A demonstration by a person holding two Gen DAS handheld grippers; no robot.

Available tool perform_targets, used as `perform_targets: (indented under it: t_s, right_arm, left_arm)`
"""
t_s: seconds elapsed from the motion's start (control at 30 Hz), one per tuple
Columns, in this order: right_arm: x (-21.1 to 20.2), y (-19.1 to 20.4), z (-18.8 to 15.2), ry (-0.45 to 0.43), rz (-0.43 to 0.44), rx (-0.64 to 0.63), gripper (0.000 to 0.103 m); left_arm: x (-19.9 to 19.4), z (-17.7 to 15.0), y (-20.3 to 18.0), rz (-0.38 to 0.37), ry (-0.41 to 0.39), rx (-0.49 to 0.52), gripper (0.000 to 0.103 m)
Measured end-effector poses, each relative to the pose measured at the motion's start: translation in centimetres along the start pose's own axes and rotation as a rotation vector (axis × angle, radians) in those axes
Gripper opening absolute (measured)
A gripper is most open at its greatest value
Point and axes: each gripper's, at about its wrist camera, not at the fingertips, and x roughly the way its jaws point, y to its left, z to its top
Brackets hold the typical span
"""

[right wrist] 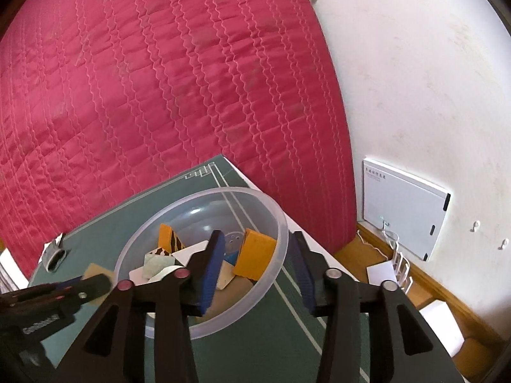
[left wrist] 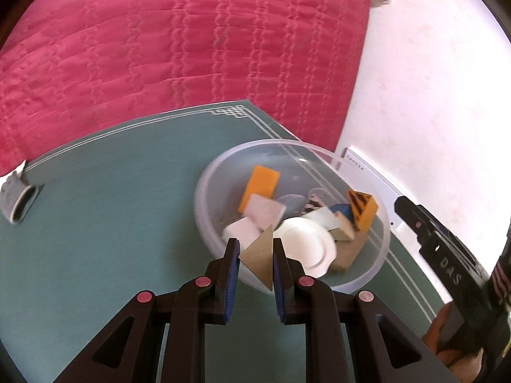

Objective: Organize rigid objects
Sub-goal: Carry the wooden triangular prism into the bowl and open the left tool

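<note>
left claw [left wrist: 255, 255] pinching tan triangle [left wrist: 259, 257] | over bowl [left wrist: 381, 257]

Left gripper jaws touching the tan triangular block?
Touching. The left wrist view shows the left gripper with both blue jaws pressed against the sides of the tan triangular block, held above the translucent plastic bowl.

Your right gripper [right wrist: 255, 265] straddles the clear bowl's [right wrist: 153, 220] near rim with its jaws apart; an orange block [right wrist: 255, 252] lies inside (others beside it), on the green mat [right wrist: 105, 220].
</note>
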Motion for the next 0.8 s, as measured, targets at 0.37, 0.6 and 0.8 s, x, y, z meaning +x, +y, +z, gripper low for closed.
perform_targets:
  t_s: [0.37, 0.6, 0.8]
  right_arm:
    - [0.1, -0.2, 0.0, 0.001, 0.011, 0.015, 0.045]
    - [0.0, -0.3, 0.1, 0.004, 0.011, 0.025, 0.045]
    - [-0.1, -0.6, 0.2, 0.001, 0.010, 0.040, 0.047]
  left_arm:
    - [2.8, 2.5, -2.7, -0.039, 0.001, 0.050, 0.021]
    - [4.9, 3.1, -2.5, -0.031, 0.023, 0.052, 0.032]
    - [4.1, 2.8, -1.1, 0.007, -0.010, 0.000, 0.067]
